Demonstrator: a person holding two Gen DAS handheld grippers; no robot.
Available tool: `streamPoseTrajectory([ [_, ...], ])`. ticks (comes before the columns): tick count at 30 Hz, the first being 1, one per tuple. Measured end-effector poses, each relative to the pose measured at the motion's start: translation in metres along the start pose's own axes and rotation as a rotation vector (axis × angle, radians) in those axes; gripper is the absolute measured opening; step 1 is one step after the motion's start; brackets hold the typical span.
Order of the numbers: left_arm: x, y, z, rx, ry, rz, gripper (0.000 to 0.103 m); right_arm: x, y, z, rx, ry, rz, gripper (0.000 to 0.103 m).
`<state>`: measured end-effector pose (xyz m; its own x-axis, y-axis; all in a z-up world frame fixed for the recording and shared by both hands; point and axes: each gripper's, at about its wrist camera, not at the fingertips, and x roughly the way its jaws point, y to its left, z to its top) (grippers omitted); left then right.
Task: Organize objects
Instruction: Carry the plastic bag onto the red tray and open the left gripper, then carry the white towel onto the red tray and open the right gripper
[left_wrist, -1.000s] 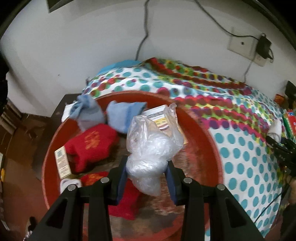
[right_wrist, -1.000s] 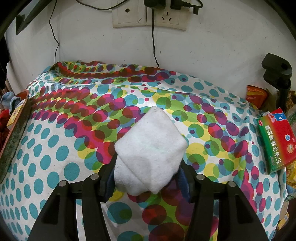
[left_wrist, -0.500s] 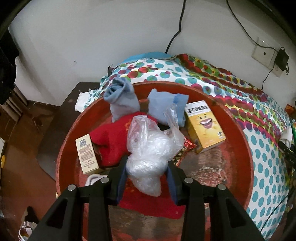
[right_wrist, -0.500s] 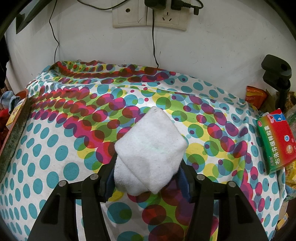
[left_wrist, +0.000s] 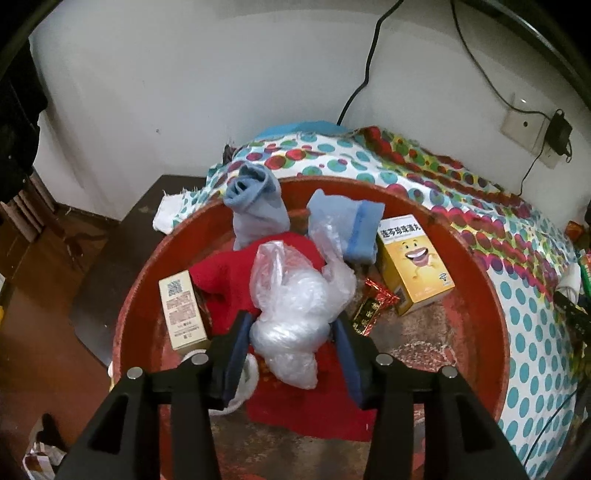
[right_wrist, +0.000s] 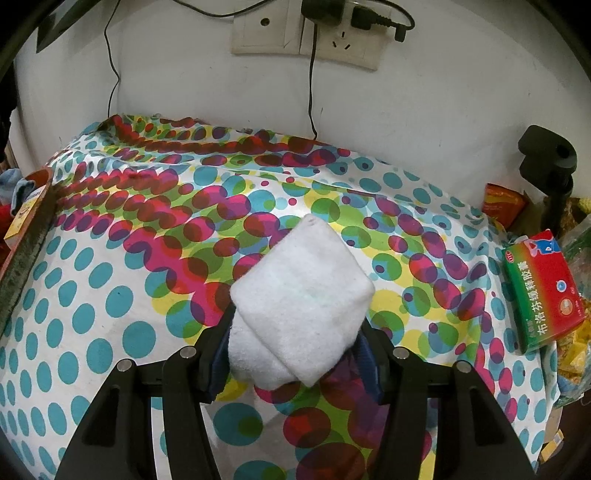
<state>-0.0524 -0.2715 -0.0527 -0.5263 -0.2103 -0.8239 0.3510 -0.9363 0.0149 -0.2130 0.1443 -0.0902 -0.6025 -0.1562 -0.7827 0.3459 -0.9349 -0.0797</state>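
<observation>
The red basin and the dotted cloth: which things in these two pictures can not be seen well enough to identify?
- Left wrist view: the white thing in the red basin is mostly covered by the left gripper.
- Left wrist view: the plastic bag hides part of the red cloth.
- Right wrist view: the yellow box is cut off by the left edge.
- Right wrist view: the white towel hides the dotted cloth beneath it.

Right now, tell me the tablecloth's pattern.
Multicoloured polka dots on white tablecloth, clearest in the right wrist view.
</observation>
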Motion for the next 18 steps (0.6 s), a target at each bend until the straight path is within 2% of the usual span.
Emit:
streamPoseTrajectory([
  [6,-0.007,0.005,-0.003,-0.013,-0.009,-0.017,0.047,-0.011,0.008,0.005,0.065,0.006,-0.03,0.046],
  [10,-0.017,0.0,-0.002,0.013,-0.042,0.001,0.047,-0.029,0.025,0.015,0.084,-0.015,-0.01,0.046],
  [13,-0.025,-0.005,-0.003,0.042,-0.061,0.011,0.048,-0.045,0.049,0.023,0.059,-0.031,0.036,0.046],
  [18,-0.038,-0.006,-0.001,0.045,-0.062,-0.046,0.048,-0.067,0.102,0.031,-0.026,-0.038,0.127,0.047],
])
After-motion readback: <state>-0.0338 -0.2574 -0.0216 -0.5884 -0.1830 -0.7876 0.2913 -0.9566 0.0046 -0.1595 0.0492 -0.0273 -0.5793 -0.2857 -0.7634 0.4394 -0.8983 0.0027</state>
